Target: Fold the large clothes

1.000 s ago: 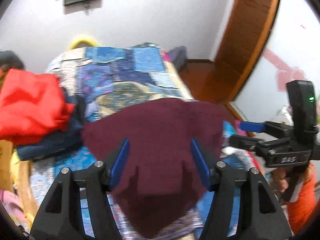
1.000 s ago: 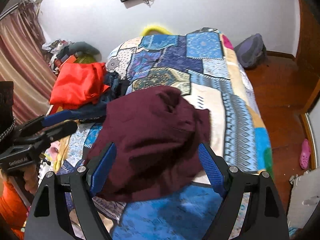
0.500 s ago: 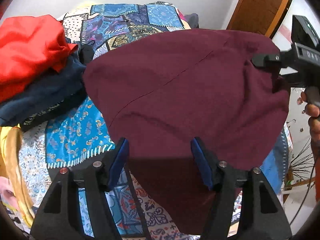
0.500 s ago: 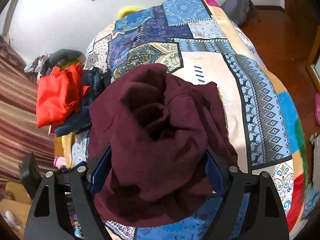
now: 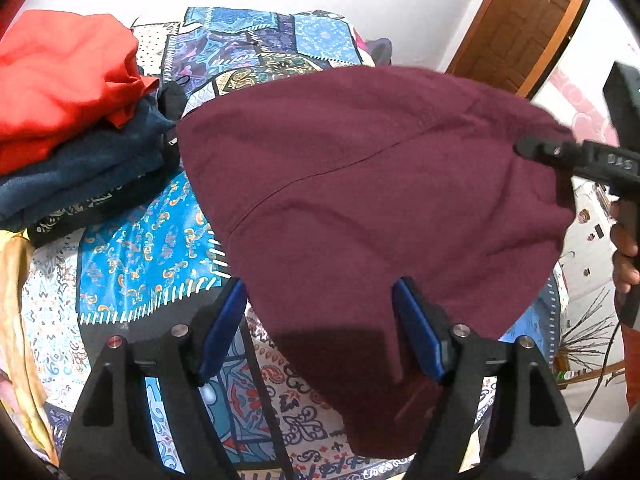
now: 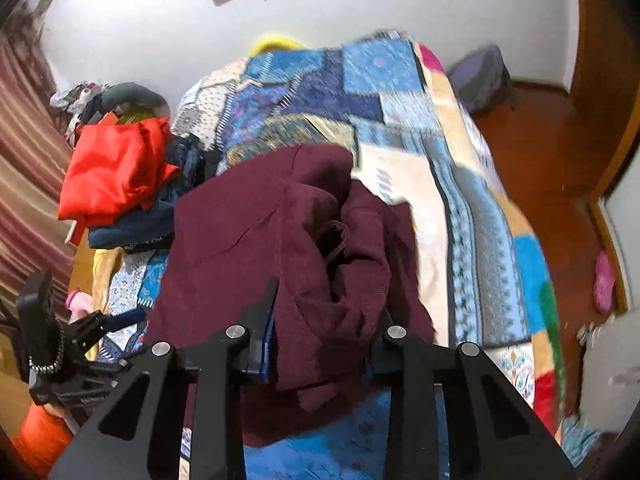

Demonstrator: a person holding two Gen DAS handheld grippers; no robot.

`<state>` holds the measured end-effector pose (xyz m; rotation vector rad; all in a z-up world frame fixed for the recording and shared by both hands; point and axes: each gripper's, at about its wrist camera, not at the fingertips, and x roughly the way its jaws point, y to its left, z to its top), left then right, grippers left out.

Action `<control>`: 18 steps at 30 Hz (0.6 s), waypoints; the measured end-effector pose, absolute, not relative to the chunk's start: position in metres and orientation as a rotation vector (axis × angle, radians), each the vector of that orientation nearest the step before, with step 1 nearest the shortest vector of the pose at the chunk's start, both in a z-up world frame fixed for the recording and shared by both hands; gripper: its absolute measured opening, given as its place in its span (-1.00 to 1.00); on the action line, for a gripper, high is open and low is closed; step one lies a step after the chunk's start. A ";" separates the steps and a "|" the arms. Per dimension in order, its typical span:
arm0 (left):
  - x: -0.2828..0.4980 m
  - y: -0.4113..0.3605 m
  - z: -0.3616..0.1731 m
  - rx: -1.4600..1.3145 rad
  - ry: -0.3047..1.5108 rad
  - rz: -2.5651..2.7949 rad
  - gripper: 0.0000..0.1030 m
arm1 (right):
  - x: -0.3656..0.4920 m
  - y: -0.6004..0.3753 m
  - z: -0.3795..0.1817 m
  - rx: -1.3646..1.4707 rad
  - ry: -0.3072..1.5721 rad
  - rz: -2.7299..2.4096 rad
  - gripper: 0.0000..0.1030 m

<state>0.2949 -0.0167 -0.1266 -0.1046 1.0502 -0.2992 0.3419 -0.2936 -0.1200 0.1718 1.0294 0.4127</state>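
Two grippers angle steeply down over a bed (image 6: 472,216) spread with a patchwork cover. Left gripper (image 5: 320,328) has its blue pads spread wide and has just been opening; the maroon garment (image 5: 380,200) lies between and beyond them, but the pads stand clear of the cloth. Right gripper (image 6: 320,328) has just been closing, and its jaws now pinch a bunched fold of the same garment near the bed's near edge. Left of the maroon cloth, a red garment (image 5: 60,76) sits on folded dark blue clothes (image 5: 80,176). Only the left wrist view shows a hand (image 5: 624,256) on the right gripper's handle; only the right wrist view shows a striped curtain (image 6: 24,168) and a wooden floor (image 6: 532,148).
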 end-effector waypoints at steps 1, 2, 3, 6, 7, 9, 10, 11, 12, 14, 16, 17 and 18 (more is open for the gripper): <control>0.294 -0.017 -0.128 -0.107 1.048 -0.299 0.50 | 0.345 -0.298 -0.126 0.201 1.047 0.417 -0.45; 0.294 -0.017 -0.130 -0.109 1.048 -0.294 0.56 | 0.347 -0.305 -0.134 0.234 1.062 0.424 -0.45; 0.293 -0.018 -0.132 -0.113 1.048 -0.287 0.58 | 0.347 -0.307 -0.139 0.252 1.067 0.427 -0.45; 0.293 -0.018 -0.136 -0.137 1.056 -0.271 0.59 | 0.346 -0.312 -0.150 0.259 1.055 0.444 -0.39; 0.292 -0.018 -0.136 -0.144 1.056 -0.267 0.59 | 0.345 -0.311 -0.150 0.246 1.046 0.450 -0.33; 0.292 -0.018 -0.135 -0.145 1.062 -0.259 0.58 | 0.342 -0.312 -0.148 0.219 1.032 0.451 -0.21; 0.293 -0.019 -0.133 -0.137 1.065 -0.255 0.58 | 0.342 -0.313 -0.147 0.213 1.031 0.444 -0.07; 0.293 -0.019 -0.130 -0.126 1.064 -0.249 0.58 | 0.341 -0.314 -0.145 0.201 1.030 0.423 0.01; 0.294 -0.019 -0.126 -0.108 1.056 -0.235 0.58 | 0.341 -0.316 -0.143 0.193 1.032 0.407 0.17; 0.294 -0.018 -0.121 -0.089 1.037 -0.211 0.58 | 0.340 -0.319 -0.140 0.185 1.030 0.390 0.23; 0.297 -0.014 -0.117 -0.089 1.018 -0.189 0.58 | 0.340 -0.321 -0.140 0.180 1.031 0.394 0.31; 0.299 -0.012 -0.116 -0.098 1.014 -0.178 0.58 | 0.341 -0.321 -0.142 0.177 1.031 0.388 0.36; 0.303 -0.007 -0.116 -0.120 1.014 -0.163 0.58 | 0.342 -0.322 -0.143 0.179 1.031 0.383 0.47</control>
